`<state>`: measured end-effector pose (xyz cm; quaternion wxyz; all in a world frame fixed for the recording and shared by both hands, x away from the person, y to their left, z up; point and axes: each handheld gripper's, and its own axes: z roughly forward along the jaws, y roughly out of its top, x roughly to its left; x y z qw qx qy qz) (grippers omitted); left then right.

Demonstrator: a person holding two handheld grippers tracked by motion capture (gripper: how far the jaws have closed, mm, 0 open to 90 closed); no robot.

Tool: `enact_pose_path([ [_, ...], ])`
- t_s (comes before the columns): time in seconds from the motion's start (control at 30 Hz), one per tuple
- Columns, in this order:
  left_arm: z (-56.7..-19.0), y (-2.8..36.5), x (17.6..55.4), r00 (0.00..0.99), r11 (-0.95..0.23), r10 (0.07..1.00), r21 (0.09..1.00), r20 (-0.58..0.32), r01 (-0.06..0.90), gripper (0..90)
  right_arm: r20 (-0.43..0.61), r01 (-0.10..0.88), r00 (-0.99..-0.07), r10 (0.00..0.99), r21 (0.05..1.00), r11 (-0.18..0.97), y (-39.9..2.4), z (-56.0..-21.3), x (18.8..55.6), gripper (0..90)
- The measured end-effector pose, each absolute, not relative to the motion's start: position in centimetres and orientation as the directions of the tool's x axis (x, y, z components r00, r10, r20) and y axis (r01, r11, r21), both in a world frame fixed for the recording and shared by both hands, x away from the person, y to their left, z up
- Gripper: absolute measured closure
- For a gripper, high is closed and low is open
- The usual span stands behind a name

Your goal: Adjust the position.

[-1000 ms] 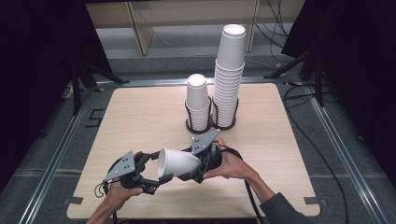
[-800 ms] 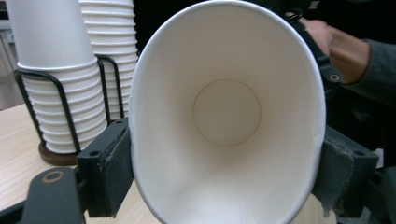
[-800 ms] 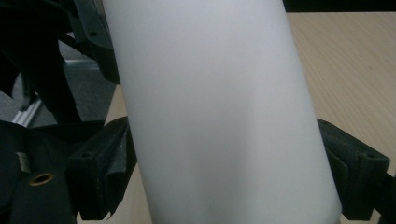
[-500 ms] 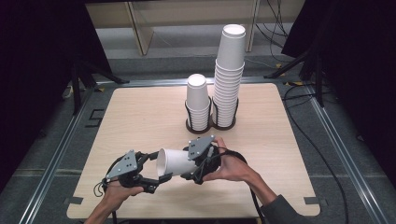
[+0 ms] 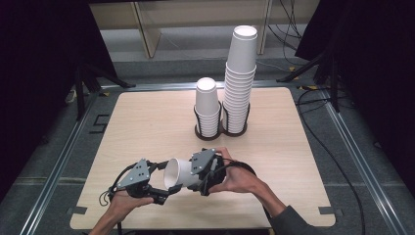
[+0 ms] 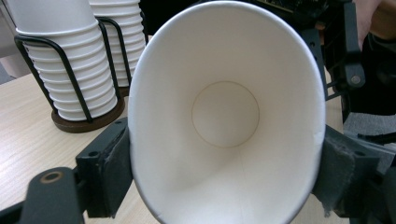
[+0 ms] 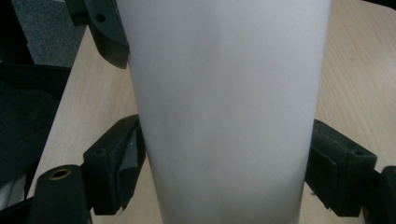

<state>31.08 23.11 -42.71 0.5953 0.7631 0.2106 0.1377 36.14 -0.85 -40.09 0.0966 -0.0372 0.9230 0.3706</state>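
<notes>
A white paper cup (image 5: 178, 172) lies on its side in the air over the table's front, held between both grippers. My left gripper (image 5: 165, 180) is at the cup's open rim. In the left gripper view its pads (image 6: 114, 168) touch both sides of the rim of the cup (image 6: 224, 116), which looks pressed oval. These jaws have just been opening slightly with the cup between them. My right gripper (image 5: 195, 176) is shut around the cup's body nearer its base. In the right gripper view its pads (image 7: 128, 172) press the cup wall (image 7: 224, 93).
A black wire holder (image 5: 220, 131) stands at the middle back of the wooden table (image 5: 147, 122), with a short stack of cups (image 5: 206, 105) and a tall stack (image 5: 241, 73). Metal rails and cables run along the table's sides.
The cup and my right gripper have drifted slightly left and toward the table's front edge. The left hand has stayed in place.
</notes>
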Motion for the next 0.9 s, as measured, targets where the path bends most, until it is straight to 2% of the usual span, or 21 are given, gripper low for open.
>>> enact_pose_path([
  [0.1, -42.8, 23.3, 31.2, 0.864, -0.126, 0.495, 0.978, -0.085, 0.169, 9.9, -0.183, -0.132, -0.983, 0.002, 0.718, 0.683, -1.0, -40.1, 36.2, 23.2],
  [0.17, -43.2, 23.3, 31.3, 0.856, -0.045, 0.502, 0.985, -0.121, 0.166, 7.0, -0.145, -0.101, -0.989, 0.016, 0.762, 0.639, -1.2, -40.1, 36.5, 23.5],
  [0.27, -43.4, 23.4, 31.5, 0.83, 0.002, 0.532, 0.98, -0.171, 0.201, 0.0, -0.089, -0.052, -0.995, 0.038, 0.822, 0.567, -1.3, -40.4, 36.7, 23.7],
  [0.37, -43.5, 23.4, 31.5, 0.82, 0.026, 0.544, 0.98, -0.178, 0.196, 0.9, -0.059, -0.021, -0.997, 0.057, 0.854, 0.52, -1.2, -40.5, 37.0, 23.7],
  [0.47, -43.4, 23.4, 31.4, 0.821, 0.051, 0.541, 0.981, -0.183, 0.186, 6.8, -0.07, -0.025, -0.995, 0.07, 0.862, 0.506, -1.1, -40.7, 37.2, 23.6],
  [0.77, -43.3, 23.3, 31.4, 0.814, 0.093, 0.546, 0.98, -0.197, 0.175, 7.2, 0.013, 0.057, -0.995, 0.097, 0.881, 0.47, -0.8, -41.1, 36.9, 23.4],
  [0.9, -43.3, 23.3, 31.3, 0.817, 0.098, 0.542, 0.98, -0.199, 0.173, 7.4, -0.013, 0.025, -0.997, 0.078, 0.885, 0.466, -0.3, -41.4, 37.0, 23.4],
])
